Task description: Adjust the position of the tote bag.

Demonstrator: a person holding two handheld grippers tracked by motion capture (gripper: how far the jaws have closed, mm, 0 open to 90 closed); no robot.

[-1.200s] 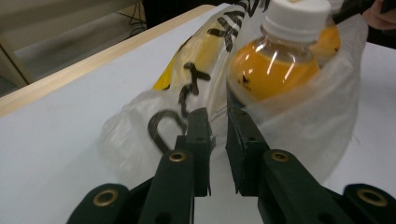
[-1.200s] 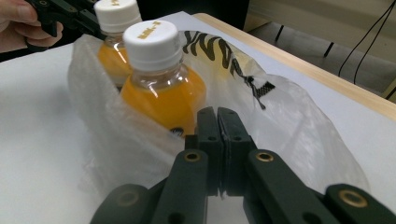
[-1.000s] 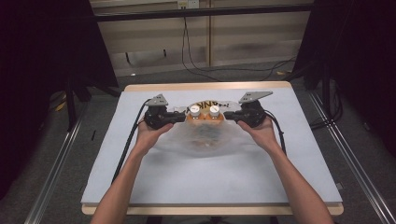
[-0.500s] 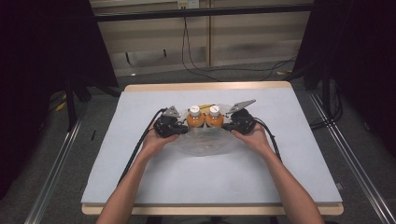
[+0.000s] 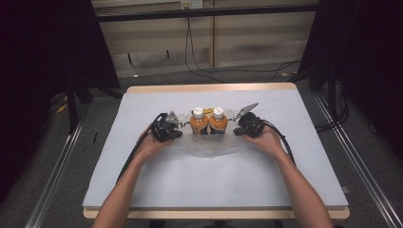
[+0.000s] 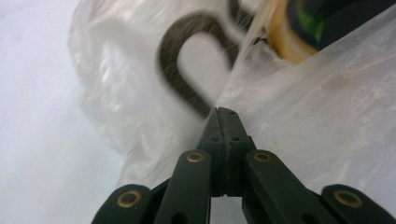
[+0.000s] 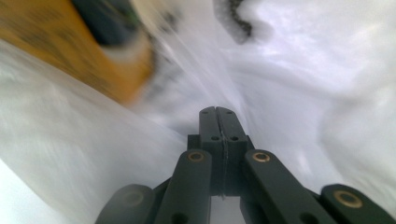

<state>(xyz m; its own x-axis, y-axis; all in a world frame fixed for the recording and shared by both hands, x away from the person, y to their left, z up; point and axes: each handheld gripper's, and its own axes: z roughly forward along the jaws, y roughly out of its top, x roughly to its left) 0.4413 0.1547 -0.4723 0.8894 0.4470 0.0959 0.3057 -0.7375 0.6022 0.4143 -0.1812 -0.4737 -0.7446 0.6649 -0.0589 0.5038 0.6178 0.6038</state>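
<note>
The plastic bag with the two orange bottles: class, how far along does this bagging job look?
Done: both orange bottles stand upright inside the clear plastic bag on the table. In hand: the left claw and right claw are each shut on the bag's film, one on either side of the bottles. Left, probably: lifting or closing the bag, since it rests on the table with its top open.

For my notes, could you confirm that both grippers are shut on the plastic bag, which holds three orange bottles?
Not quite: the plastic bag holds two orange bottles, as the high view shows. The left gripper and right gripper are indeed shut on it.
</note>
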